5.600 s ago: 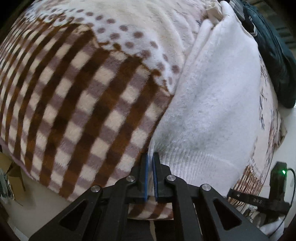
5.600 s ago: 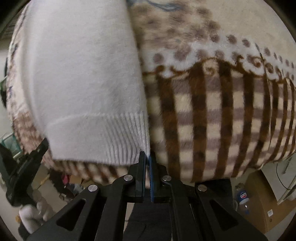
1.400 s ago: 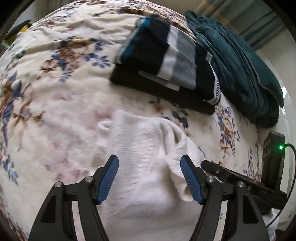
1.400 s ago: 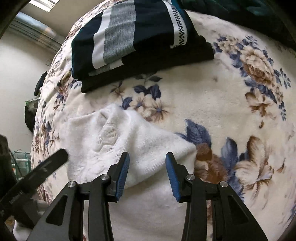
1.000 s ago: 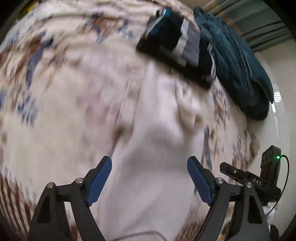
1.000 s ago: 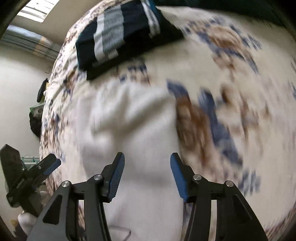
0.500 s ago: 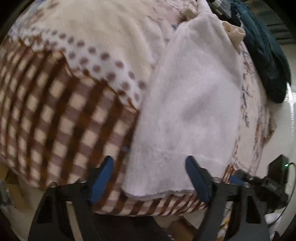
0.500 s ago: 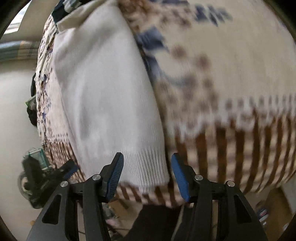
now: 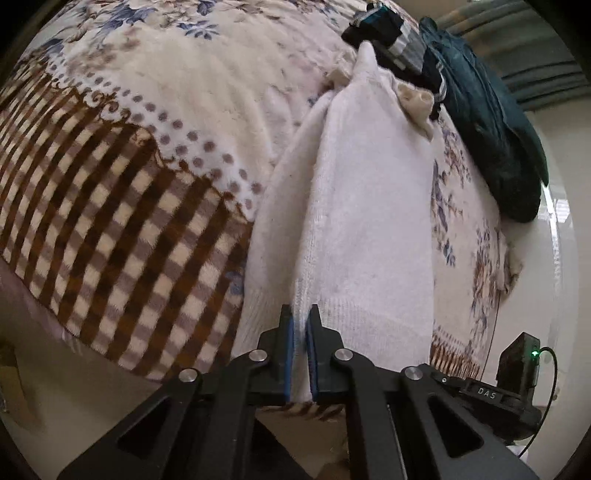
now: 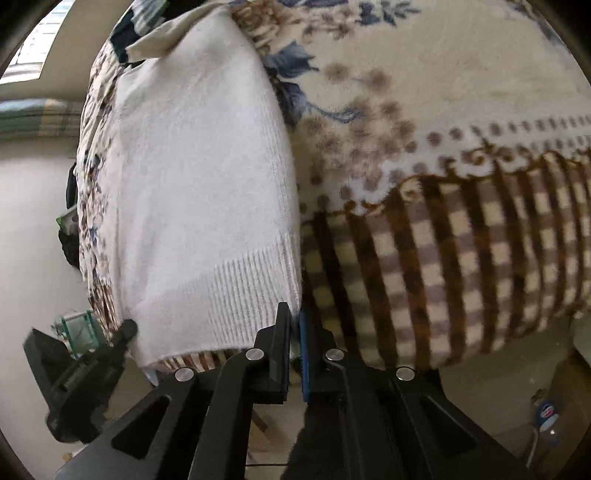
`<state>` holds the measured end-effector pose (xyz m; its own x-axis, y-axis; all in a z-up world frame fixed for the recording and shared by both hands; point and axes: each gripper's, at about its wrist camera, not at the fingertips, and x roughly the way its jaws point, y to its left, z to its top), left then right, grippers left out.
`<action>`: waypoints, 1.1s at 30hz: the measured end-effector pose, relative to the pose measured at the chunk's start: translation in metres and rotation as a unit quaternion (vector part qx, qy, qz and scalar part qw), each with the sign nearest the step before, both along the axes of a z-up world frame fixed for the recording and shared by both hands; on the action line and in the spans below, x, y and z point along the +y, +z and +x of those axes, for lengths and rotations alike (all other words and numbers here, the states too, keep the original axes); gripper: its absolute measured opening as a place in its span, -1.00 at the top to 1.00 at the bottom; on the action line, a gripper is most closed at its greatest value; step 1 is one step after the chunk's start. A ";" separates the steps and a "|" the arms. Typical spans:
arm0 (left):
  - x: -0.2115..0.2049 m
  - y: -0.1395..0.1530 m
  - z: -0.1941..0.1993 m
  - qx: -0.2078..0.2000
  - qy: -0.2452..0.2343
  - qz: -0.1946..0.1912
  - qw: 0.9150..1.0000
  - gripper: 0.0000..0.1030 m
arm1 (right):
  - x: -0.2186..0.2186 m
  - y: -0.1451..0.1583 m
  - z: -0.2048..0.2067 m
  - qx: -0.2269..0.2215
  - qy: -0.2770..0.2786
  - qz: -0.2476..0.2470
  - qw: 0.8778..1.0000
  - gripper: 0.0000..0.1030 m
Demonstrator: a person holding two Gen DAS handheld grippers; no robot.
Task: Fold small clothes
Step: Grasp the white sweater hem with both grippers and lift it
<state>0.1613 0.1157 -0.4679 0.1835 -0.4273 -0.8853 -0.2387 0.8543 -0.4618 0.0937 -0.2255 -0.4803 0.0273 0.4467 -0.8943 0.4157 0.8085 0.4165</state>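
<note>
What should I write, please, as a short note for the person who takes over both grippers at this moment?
Left gripper: just closed, shut on the white sweater at its ribbed hem.
Right gripper: just closed, shut on the hem's other corner.
Sweater lies lengthwise on the blanket, one long side folded in, hem at the bed's near edge.
Folded striped garment and dark teal clothes lie beyond it.
Left: carry the hem toward the collar end, then smooth.

Black device (image 9: 491,394), beside the box with the green light (image 9: 517,363): white letters "DAS"
Bottle label (image 10: 546,412), right wrist view, lower right on the floor: red and blue, too small to read
</note>
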 end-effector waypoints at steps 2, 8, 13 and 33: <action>0.004 -0.018 -0.001 0.014 -0.002 0.015 1.000 0.92 | 0.000 -0.008 -0.004 0.016 0.009 -0.003 1.000 0.91; 0.008 -0.076 0.011 0.066 0.001 0.026 0.997 0.89 | 0.015 -0.046 0.011 0.056 0.030 0.020 0.998 0.90; 0.018 -0.063 0.011 0.047 0.004 -0.037 0.998 -0.15 | 0.008 -0.035 0.023 0.041 0.068 0.027 0.997 0.06; -0.012 -0.045 0.012 0.001 -0.017 -0.064 0.998 0.82 | -0.015 -0.064 0.006 0.024 -0.074 0.166 0.983 0.69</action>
<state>0.1735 0.1035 -0.5124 0.1655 -0.5435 -0.8229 -0.2114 0.7955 -0.5679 0.0996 -0.2405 -0.5445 0.0753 0.7078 -0.7024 0.5432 0.5616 0.6242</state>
